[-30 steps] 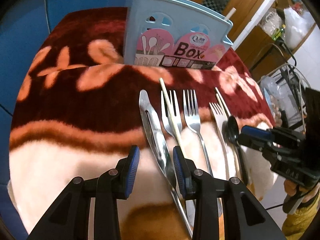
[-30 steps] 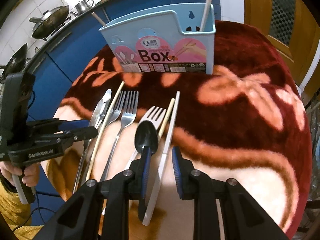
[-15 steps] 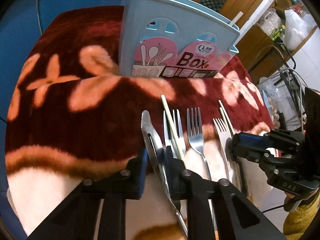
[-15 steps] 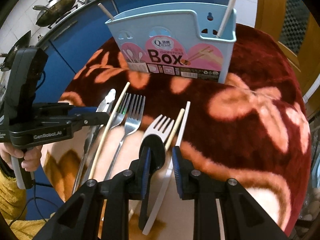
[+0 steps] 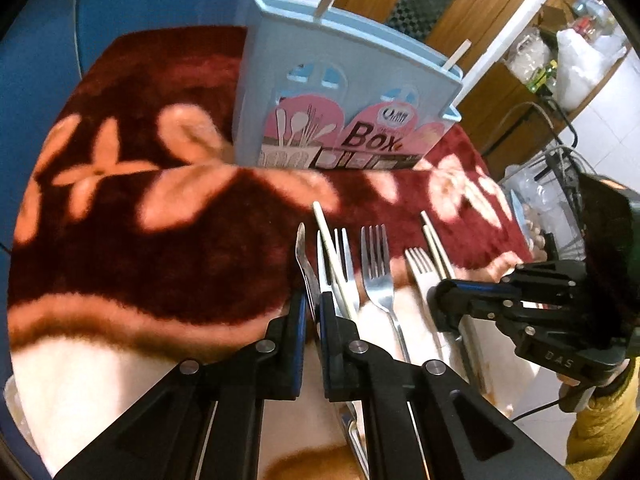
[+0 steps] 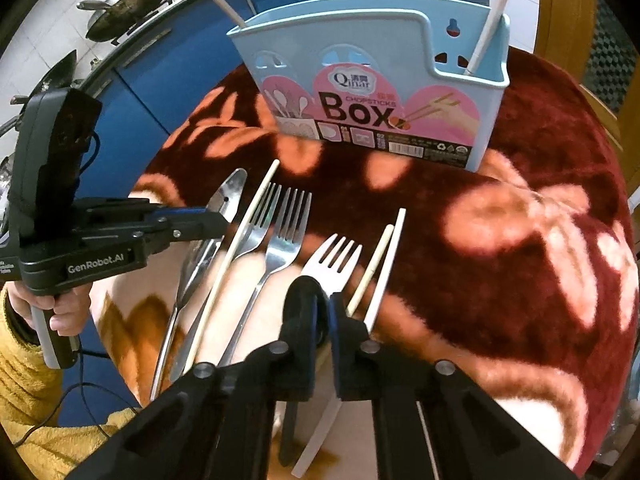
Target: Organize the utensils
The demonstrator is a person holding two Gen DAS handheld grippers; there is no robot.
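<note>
A light-blue utensil box point(image 5: 340, 92) point(image 6: 372, 80) stands upright at the far side of the red flowered blanket point(image 5: 160, 248), with chopsticks sticking out of it. My left gripper point(image 5: 313, 304) point(image 6: 222, 220) is shut on a steel knife point(image 5: 302, 256) point(image 6: 230, 196), its jaws closing tight with the pads pressed on the blade. My right gripper point(image 6: 323, 312) point(image 5: 440, 304) is shut on a black spoon point(image 6: 305, 294), its jaws closing around the base of the bowl. The spoon's handle point(image 6: 288, 432) runs back under the fingers.
Between the two grippers lie two steel forks point(image 6: 288, 232) point(image 5: 376, 264), a long chopstick point(image 6: 240, 240), a white plastic fork point(image 6: 334, 260), a short chopstick point(image 6: 372, 268) and a white stick point(image 6: 386, 264). Pans point(image 6: 128, 4) stand on the counter behind. A hand in a yellow sleeve point(image 6: 36, 392) holds the left gripper.
Both grippers went from open to shut: the left closed on the knife, the right on the black spoon. Both edged forward toward the box.
</note>
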